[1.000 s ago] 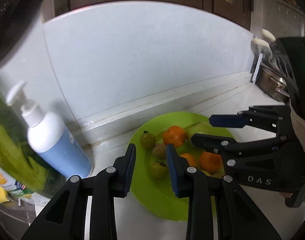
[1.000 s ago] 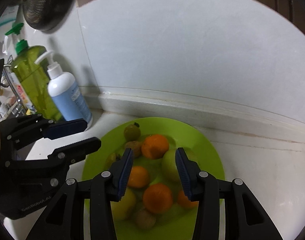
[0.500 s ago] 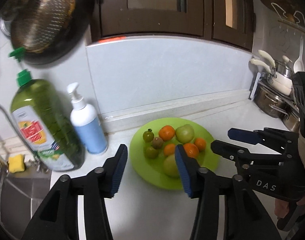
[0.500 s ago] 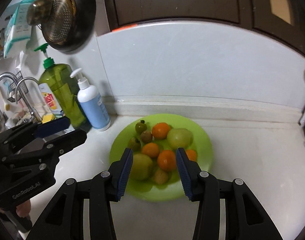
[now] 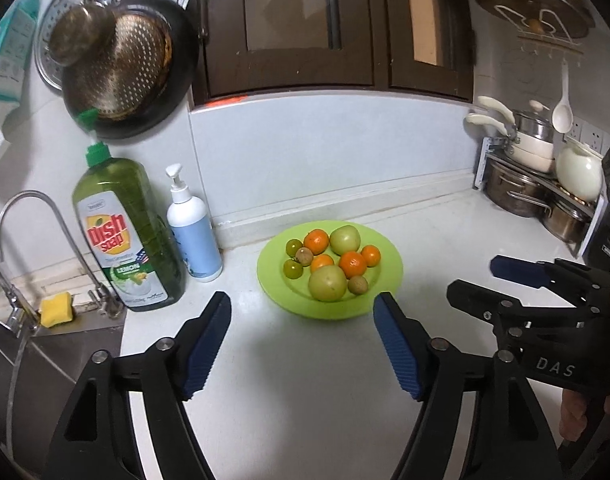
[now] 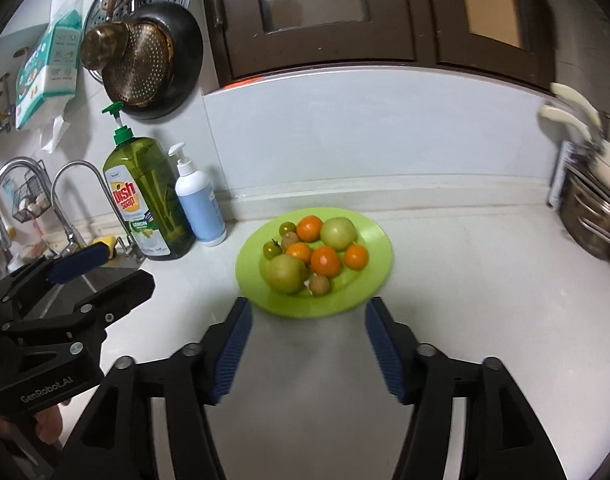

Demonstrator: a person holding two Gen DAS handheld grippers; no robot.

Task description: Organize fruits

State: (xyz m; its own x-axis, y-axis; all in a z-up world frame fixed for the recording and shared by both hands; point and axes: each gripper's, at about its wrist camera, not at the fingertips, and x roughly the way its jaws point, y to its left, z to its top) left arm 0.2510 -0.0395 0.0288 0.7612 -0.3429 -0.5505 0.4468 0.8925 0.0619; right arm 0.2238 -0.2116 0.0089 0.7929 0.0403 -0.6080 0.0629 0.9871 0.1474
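Observation:
A green plate (image 5: 389, 280) (image 6: 369, 284) sits on the white counter near the back wall. It holds several oranges (image 5: 353, 264) (image 6: 326, 261), two large green fruits (image 5: 327, 283) (image 6: 285, 274), two small green tomatoes (image 5: 293, 269) (image 6: 271, 249) and brown longans (image 5: 358, 284) (image 6: 319, 284). My left gripper (image 5: 303, 344) is open and empty, above the counter in front of the plate. My right gripper (image 6: 307, 344) is open and empty, also in front of the plate. Each gripper shows in the other's view, the right one (image 5: 485, 284) and the left one (image 6: 105, 268).
A green dish soap bottle (image 5: 125, 236) (image 6: 149, 204) and a white-and-blue pump bottle (image 5: 193, 232) (image 6: 199, 208) stand left of the plate. A sink with faucet (image 5: 13, 240) lies at the left. Pots on a rack (image 5: 541, 192) stand at the right. Pans hang on the wall (image 5: 125, 64).
Both grippers have pulled back and up from the plate, and their jaws have opened wider. The fruits stay on the plate.

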